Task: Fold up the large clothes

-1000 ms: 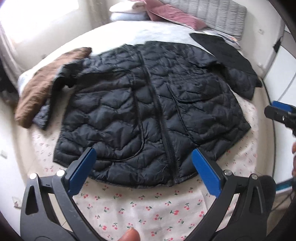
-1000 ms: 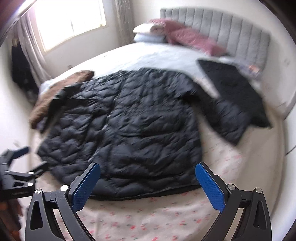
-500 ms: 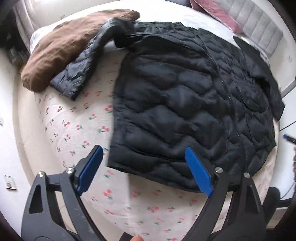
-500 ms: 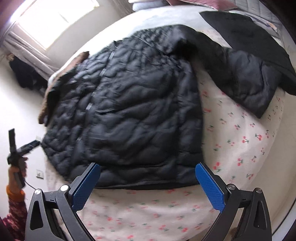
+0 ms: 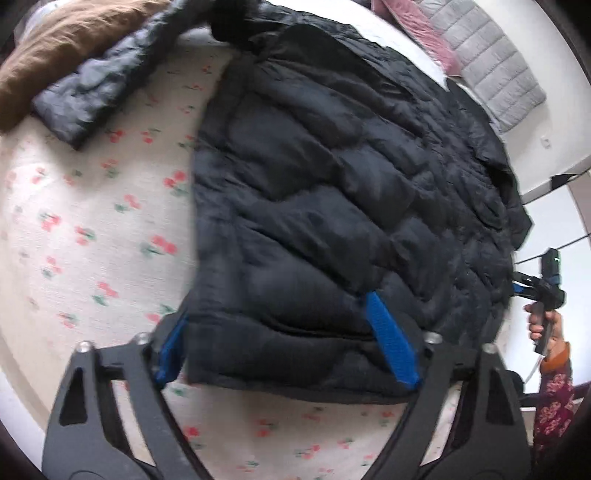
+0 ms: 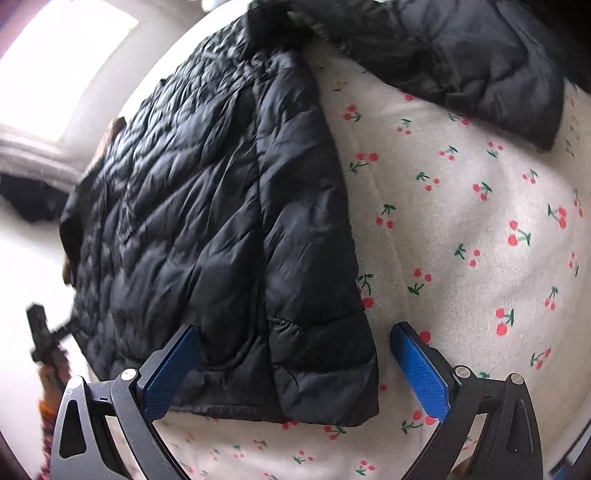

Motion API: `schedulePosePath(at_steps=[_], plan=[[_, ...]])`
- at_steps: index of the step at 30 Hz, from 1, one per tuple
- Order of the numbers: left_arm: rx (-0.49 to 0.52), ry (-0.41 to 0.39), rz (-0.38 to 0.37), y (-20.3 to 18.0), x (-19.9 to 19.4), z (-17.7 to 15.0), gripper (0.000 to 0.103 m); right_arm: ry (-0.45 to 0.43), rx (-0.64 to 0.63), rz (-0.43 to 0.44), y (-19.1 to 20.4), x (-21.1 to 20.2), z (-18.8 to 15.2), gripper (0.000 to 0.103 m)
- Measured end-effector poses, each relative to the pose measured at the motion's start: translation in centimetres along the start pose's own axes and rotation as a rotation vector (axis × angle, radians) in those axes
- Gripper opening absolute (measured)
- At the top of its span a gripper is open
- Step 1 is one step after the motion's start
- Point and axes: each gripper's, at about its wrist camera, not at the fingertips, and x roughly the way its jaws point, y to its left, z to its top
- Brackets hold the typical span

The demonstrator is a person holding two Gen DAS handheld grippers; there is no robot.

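Left wrist view has the left gripper (image 5: pixel 284 339) down at the hem of the black puffer jacket (image 5: pixel 332 192), its blue pads astride the jacket's bottom corner — one pad half tucked at the jacket's side edge, the other lying on top of the quilting. Its jaws have just been closing in with the hem between them, though whether they pinch the fabric yet I cannot tell through the blur. The jacket lies flat, front up, on the cherry-print sheet (image 5: pixel 92 229) of the bed. Beyond the jacket's shoulder one sleeve (image 5: pixel 96 85) angles away over the sheet and runs up against a brown garment (image 5: pixel 70 40). Further back, past the jacket's collar, sit a pink pillow (image 5: pixel 424 29) and a grey padded headboard (image 5: pixel 491 62). At the jacket's far hem corner a hand (image 5: pixel 543 325) with a floral sleeve holds the other tool. From the right wrist, the right gripper (image 6: pixel 295 373) is spread wide around that opposite hem corner — pads on either side, not pressing. Beyond it the jacket's other sleeve (image 6: pixel 480 62) lies across the sheet, and a bright window (image 6: pixel 59 70) glows behind the jacket.
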Motion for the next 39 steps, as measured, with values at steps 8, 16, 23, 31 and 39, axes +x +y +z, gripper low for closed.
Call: schedulePosePath(at_steps=[8,16,23,31,39], plan=[[-0.044,-0.043,-0.033,-2.1,-1.7,-1.5,0.012,0.015,0.172,0.192,-1.6,-1.6,-1.8,0.016],[0.030,-0.036,-0.058,-5.0,-6.3,-3.6,0.010,-0.102,0.022,0.047,1.6,-7.7,-4.8,0.009],[0.088,0.057,-0.040,-5.0,-6.3,-6.2,0.010,-0.107,-0.063,-0.066,2.6,-10.9,-7.3,0.009],[0.126,0.235,0.090,-3.7,-3.2,-5.3,0.035,0.006,-0.136,-0.254,3.4,-7.6,-4.8,0.018],[0.118,0.080,0.127,-0.6,-7.0,-0.1,0.069,-0.028,-0.239,-0.463,7.5,-8.6,-1.6,0.060]])
